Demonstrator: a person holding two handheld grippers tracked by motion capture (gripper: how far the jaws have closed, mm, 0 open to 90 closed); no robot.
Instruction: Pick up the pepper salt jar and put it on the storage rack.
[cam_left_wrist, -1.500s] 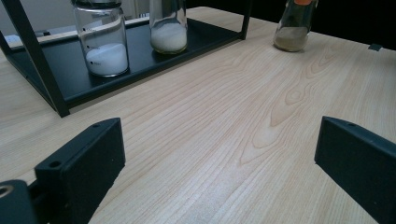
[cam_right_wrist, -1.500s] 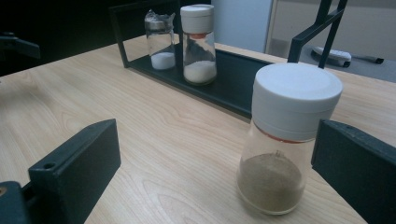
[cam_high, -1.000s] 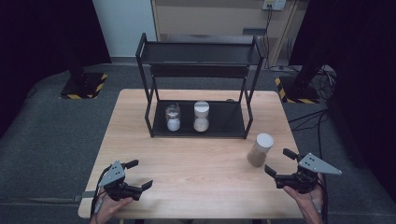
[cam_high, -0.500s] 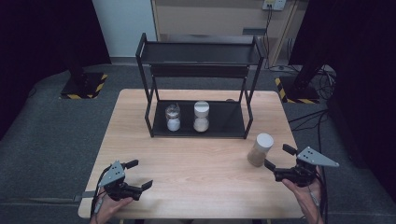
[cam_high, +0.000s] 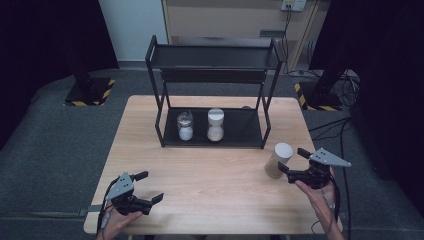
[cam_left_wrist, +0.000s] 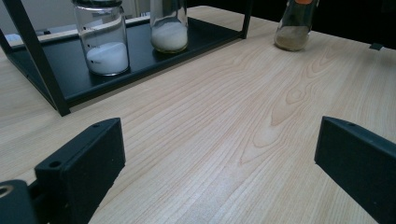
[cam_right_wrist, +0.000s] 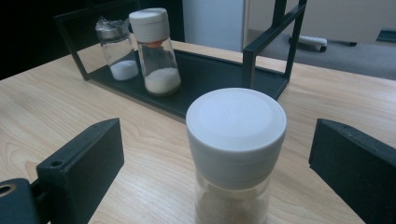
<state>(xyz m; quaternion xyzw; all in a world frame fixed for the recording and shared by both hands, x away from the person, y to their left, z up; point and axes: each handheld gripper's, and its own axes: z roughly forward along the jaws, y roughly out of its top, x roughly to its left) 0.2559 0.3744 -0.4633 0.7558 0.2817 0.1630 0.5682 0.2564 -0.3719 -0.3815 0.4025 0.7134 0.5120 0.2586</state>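
Our right tool (cam_high: 291, 163) stands wide open, holding nothing, with the white-capped spice jar (cam_high: 278, 160) just ahead between its jaws; our left tool (cam_high: 148, 187) gapes empty too.

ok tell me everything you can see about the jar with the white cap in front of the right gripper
The jar is a clear, glass-looking cylinder with a broad, flat white cap and tan powder in its lower part. It stands upright and capped on the wooden table, outside the black rack, off its right front corner. The right gripper is open, a jaw either side of it; whether a jaw touches it is unclear.
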